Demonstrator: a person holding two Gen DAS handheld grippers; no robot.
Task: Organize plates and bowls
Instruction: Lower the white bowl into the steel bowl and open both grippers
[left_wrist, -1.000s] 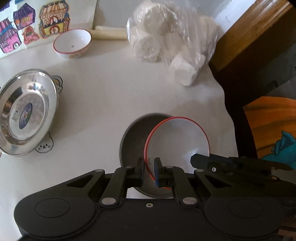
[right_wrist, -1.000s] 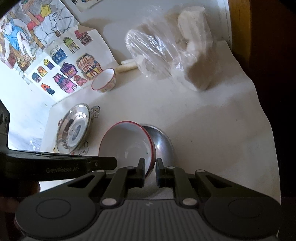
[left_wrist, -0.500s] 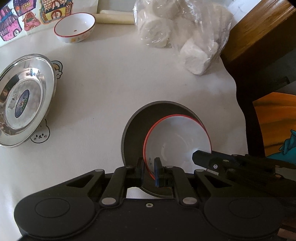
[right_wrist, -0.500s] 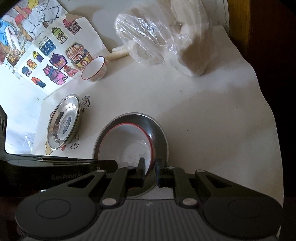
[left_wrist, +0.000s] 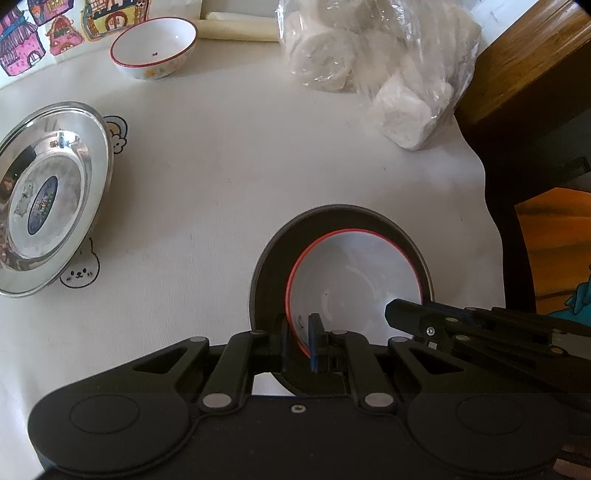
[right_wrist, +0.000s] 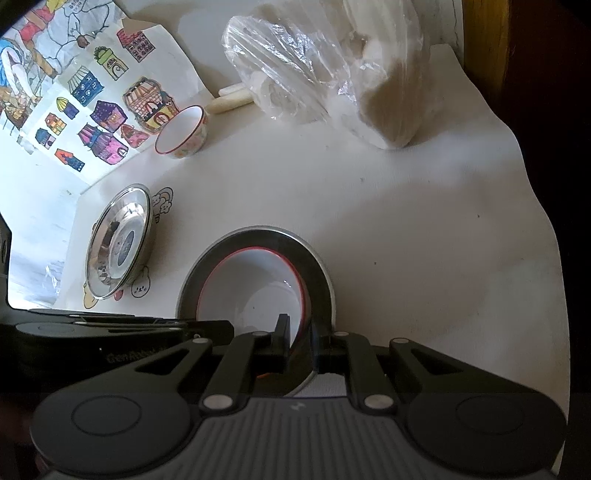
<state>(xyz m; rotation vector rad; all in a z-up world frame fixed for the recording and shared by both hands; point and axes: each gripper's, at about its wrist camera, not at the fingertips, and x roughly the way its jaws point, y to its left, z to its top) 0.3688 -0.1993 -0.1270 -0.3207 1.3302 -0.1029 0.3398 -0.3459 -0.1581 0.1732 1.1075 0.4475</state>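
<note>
**Red-rimmed bowl seated on steel plate, 2 pieces left to sort**

While both grippers pinched opposite sides of its rim, the red-rimmed bowl (left_wrist: 351, 280) sat inside the steel plate (left_wrist: 273, 266) nearest the cameras. The left gripper (left_wrist: 301, 341) had its jaws nearly closed on the bowl's near-left rim, 1 pad inside and 1 outside. The right gripper (right_wrist: 301, 341) held the near-right rim the same way, jaws almost together. From these views the bowl looked settled on the plate, though I could not tell whether its base fully rested there.

Farther out on the white tablecloth (left_wrist: 229, 177), a second steel plate (left_wrist: 48, 199) lay alone to the left, well apart from the nested pair. Beyond it, a small bowl (left_wrist: 155, 48) with a red rim stood near the coloured drawings (right_wrist: 92, 110), just beside a pale roll (left_wrist: 240, 30). A clear bag of white rolls (left_wrist: 376, 62) rested at the far right.

By my judgement, 1 bowl-and-plate pairing was about done, pending release. The far bowl and the lone plate remained to be gathered.
</note>
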